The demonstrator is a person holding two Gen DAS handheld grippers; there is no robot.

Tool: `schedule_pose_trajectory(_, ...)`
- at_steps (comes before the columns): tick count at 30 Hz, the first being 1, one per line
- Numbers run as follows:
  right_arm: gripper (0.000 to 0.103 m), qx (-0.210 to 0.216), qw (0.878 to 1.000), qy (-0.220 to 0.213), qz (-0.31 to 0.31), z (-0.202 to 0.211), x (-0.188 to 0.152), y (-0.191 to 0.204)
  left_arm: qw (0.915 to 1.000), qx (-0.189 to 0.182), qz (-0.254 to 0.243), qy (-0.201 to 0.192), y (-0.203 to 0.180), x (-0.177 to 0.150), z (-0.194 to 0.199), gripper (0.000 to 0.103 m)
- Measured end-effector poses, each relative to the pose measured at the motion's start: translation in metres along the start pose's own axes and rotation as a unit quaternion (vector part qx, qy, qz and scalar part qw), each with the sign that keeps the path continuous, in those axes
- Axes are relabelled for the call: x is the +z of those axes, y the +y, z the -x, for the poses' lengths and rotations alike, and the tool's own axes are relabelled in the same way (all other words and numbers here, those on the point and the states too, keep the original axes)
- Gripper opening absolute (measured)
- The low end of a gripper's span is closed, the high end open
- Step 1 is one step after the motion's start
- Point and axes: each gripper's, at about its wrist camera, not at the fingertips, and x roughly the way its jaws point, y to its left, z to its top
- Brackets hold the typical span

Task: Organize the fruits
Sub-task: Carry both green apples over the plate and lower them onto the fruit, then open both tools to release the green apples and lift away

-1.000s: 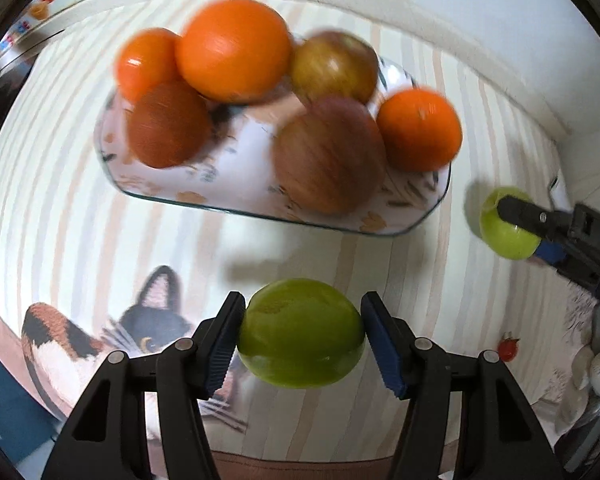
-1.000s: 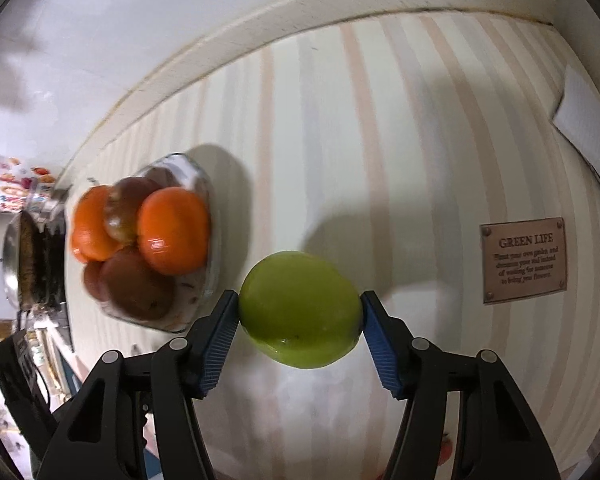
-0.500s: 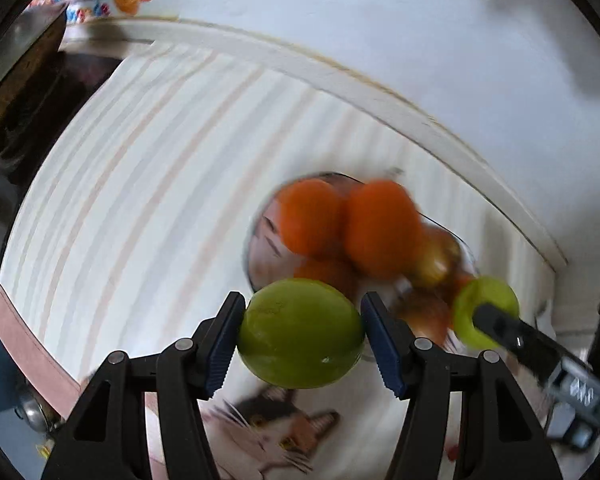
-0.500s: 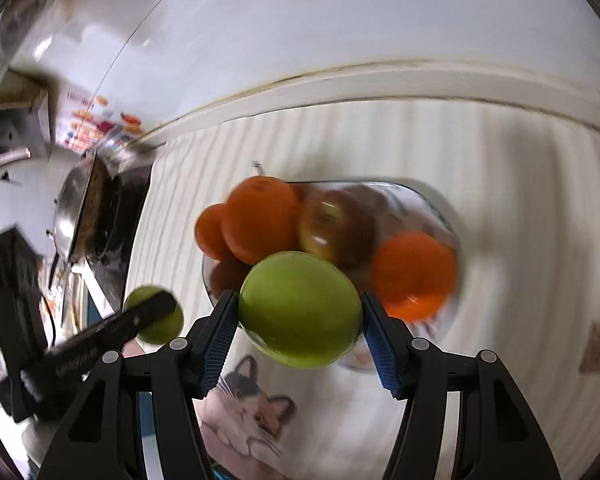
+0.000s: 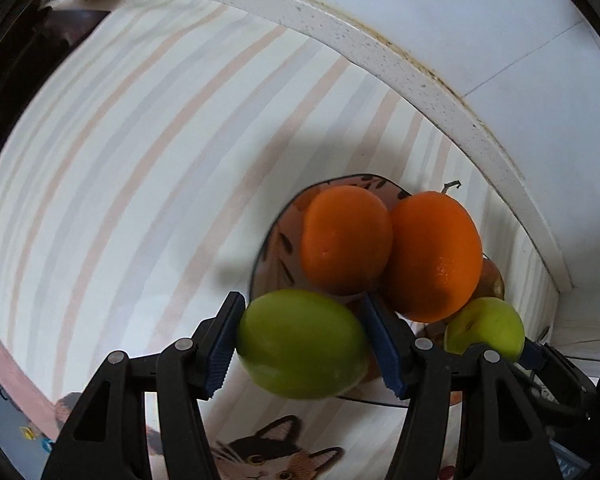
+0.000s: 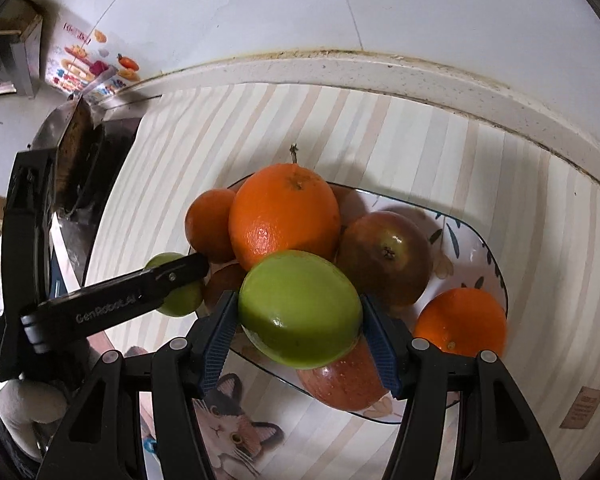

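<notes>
Both grippers, left & right, jaws each pinching a green apple, had swung in from bare surface to just over the fruit plate beyond, so drop-off looked imminent.

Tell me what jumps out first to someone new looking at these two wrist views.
Each gripper holds a green apple between its blue pads: the left gripper clamps its green apple, the right gripper clamps the other green apple. Both hang at the patterned plate, where the big orange tops a pile of fruit, left of the reddish pear.
</notes>
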Motion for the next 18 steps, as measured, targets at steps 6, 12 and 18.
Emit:
schedule_pose_trajectory(6,0.065,-0.010,1.000,0.004,0.005,-0.0009,0.0022,0.0025,0.9997,0.019,-0.016,0.003,-0.0028,-0.0043,-0.0113,0.058)
schedule_pose_trajectory(12,0.066,-0.003,1.000,0.010,-0.019,-0.0011,0.0043,-0.0020,0.9998,0.014,0.002,0.015,-0.0004,0.0000,-0.0105,0.058)
schedule_pose_trajectory(18,0.081,0.004,0.999,0.009,-0.036,0.0031,0.0046,-0.0064,0.9998,0.008,0.003,0.018,0.0004,0.0005,-0.0073,0.058)
